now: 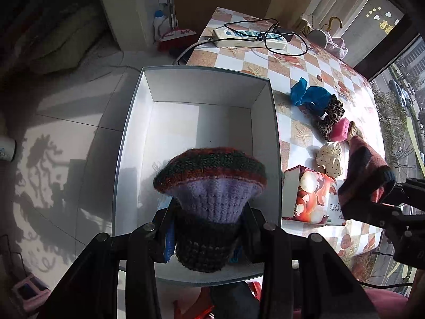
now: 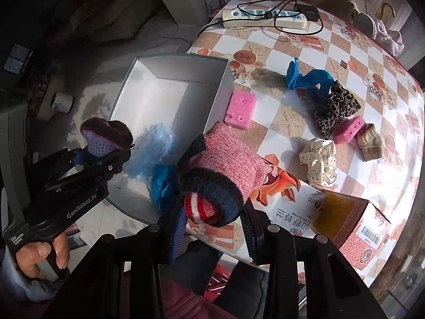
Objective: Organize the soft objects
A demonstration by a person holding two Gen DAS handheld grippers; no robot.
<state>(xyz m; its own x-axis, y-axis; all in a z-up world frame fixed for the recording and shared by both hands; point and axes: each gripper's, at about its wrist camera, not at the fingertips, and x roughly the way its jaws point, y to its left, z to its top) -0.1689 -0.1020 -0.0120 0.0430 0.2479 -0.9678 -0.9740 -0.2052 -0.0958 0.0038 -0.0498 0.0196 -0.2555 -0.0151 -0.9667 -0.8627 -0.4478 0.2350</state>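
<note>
Visibly marked "GenRobot.AI", the left hand-held gripper (image 2: 106, 156) clamps a purple knit (image 1: 212, 183); the right hand-held gripper (image 2: 212, 212) a pink knit (image 2: 225, 159).

Hard sunlight falls across a pale tiled floor (image 1: 69, 122), throwing leafy shadows on the left. The bench (image 1: 300, 61) wears a checkered cloth printed with starfish. At its far end lies a white power strip (image 1: 249, 38). A red broom (image 1: 176, 37) leans by the far wall. A window (image 1: 403, 98) on the right shows trees and a street.
</note>
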